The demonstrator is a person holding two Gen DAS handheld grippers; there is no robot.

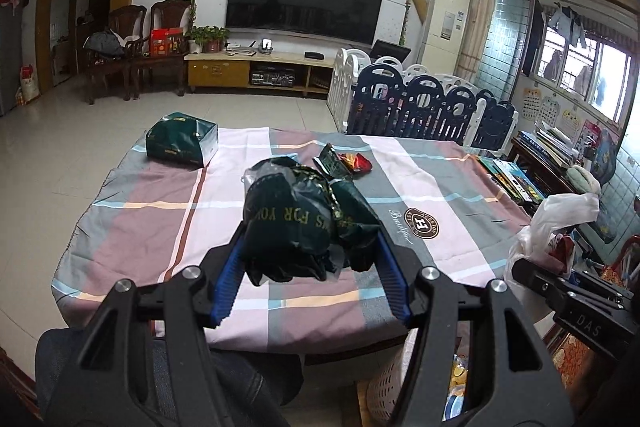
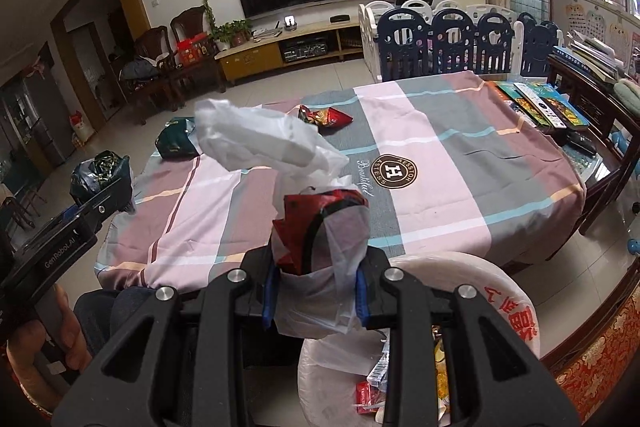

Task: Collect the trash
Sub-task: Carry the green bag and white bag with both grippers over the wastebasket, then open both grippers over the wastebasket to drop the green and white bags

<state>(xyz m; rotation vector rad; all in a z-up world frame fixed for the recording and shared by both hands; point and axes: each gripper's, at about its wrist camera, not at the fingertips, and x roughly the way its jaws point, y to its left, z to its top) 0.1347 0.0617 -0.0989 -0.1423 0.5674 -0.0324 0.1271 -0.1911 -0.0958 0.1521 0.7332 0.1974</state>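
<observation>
- Left wrist view: our left gripper has its blue pads pressed on both sides of a crumpled dark green plastic bag with gold letters; the jaws stand fairly wide, as the bundle is bulky. It hangs above the checked tablecloth, not resting on it.
- Same view, trash left on the table: 1 red-and-green snack wrapper just behind the held bag, near the centre; 1 dark green tissue pack at the far left corner, well apart. The pack may be no trash, we cannot tell.
- Right wrist view: our right gripper is clamped narrow on a white plastic bag together w/ a red wrapper; the white film stands up and flops to the left.
- Below the right gripper, at the near table edge, sits the waste basket w/ white liner, already holding some packets. So 1 basket, 2 full grippers.
- Our judgement: the basket lies directly under the right hand, and right of the left one, so the right hand is nearer to drop first.
- The wrapper on the table lies w/ its long axis about left-right, far side, roughly equal reach for both.
</observation>
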